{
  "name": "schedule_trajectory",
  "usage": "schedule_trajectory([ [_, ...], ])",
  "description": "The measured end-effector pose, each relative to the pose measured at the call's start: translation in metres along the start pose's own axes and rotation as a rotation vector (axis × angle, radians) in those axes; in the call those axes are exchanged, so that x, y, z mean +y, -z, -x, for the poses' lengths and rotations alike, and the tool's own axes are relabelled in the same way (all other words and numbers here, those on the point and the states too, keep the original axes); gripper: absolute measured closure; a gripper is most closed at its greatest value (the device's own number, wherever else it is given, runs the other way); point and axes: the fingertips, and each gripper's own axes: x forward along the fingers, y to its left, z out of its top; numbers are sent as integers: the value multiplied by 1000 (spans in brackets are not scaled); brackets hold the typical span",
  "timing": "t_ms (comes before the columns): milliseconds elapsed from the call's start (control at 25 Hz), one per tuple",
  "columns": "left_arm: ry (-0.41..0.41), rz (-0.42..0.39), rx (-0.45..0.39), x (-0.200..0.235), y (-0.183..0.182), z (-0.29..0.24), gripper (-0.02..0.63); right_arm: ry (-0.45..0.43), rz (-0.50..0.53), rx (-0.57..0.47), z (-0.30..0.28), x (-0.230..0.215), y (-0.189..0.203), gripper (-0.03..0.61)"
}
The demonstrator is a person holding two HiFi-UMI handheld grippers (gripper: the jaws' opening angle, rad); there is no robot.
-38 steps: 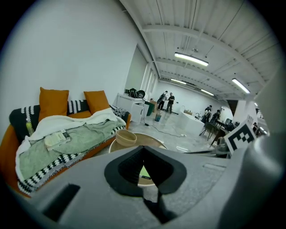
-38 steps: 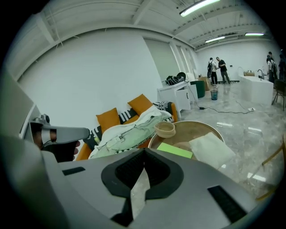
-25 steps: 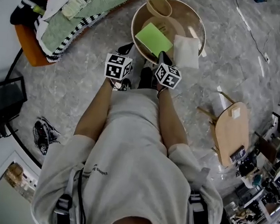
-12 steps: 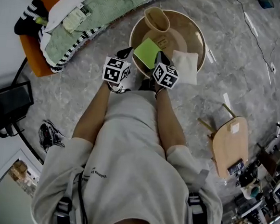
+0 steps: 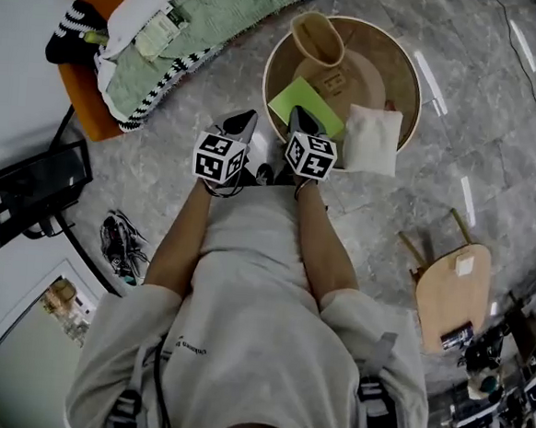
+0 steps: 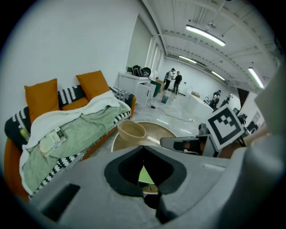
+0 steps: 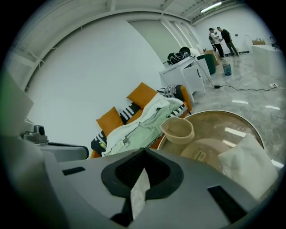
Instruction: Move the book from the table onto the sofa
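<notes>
First, spread the jaws of the left gripper [image 5: 239, 121] and right gripper [image 5: 299, 120], now pressed together on nothing. Then come in low at the near edge of the green book [image 5: 309, 105], lying flat on the round table [image 5: 395, 66] beside the white cushion [image 5: 374, 140], and pinch it firmly before swinging toward the sofa [image 5: 87, 111]. Held forward, side by side, tilted downward, right tip at the book's edge.
</notes>
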Motion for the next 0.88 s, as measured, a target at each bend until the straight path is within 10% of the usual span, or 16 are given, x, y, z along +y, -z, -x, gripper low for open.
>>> schedule_trajectory([
  [520,74,25,48,11,0,-30,604,154,-103,7,-4,-39,7,572],
  [880,333,-11,168,2,8,-105,604,452,-265,-131,47,-88,32,572],
])
